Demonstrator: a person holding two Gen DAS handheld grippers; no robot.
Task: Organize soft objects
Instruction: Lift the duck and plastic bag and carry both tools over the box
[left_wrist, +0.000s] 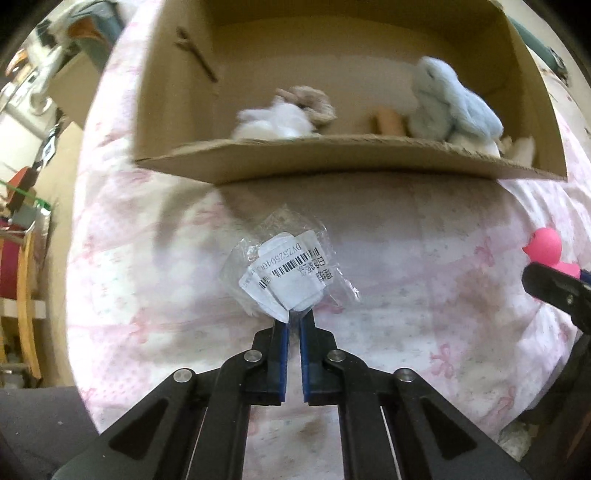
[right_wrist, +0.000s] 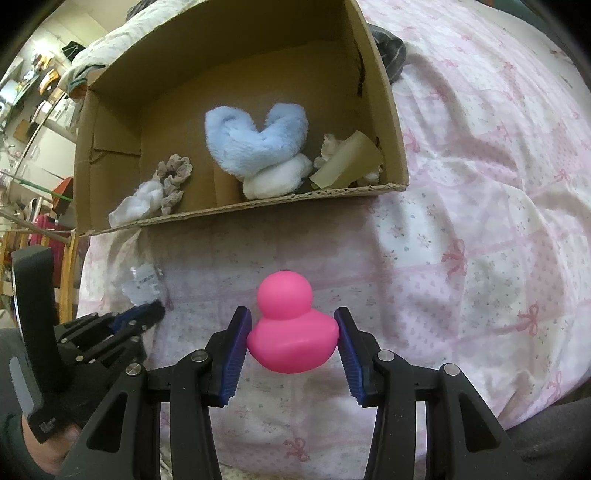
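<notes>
Blue pads of the left gripper (left_wrist: 294, 320) stand pressed together at the lower middle of its own view, their tips pinching the near edge of a clear plastic packet (left_wrist: 286, 275) with white barcode labels. The packet lies crumpled on the pink bow-print bedsheet (left_wrist: 424, 295) just above the tips.

In the right wrist view, the right gripper (right_wrist: 293, 332) sits at the lower centre, jaws partway apart and clamped on either side of a pink rubber duck (right_wrist: 291, 332). Both pads touch the duck's body and its head rises above them. The same duck (left_wrist: 550, 253) peeks in at the right edge of the left view, behind a black finger of the right gripper.

Beyond both grippers, across the upper part of each frame, a cardboard box (right_wrist: 258, 208) rests on the sheet with its open side facing the cameras. Inside it, a fluffy light-blue plush (right_wrist: 255, 142) lies on a white plush piece (right_wrist: 277, 181) toward the right. A beige scrunchie (right_wrist: 173, 177) and a white fluffy item (right_wrist: 136, 205) lie toward the left.
</notes>
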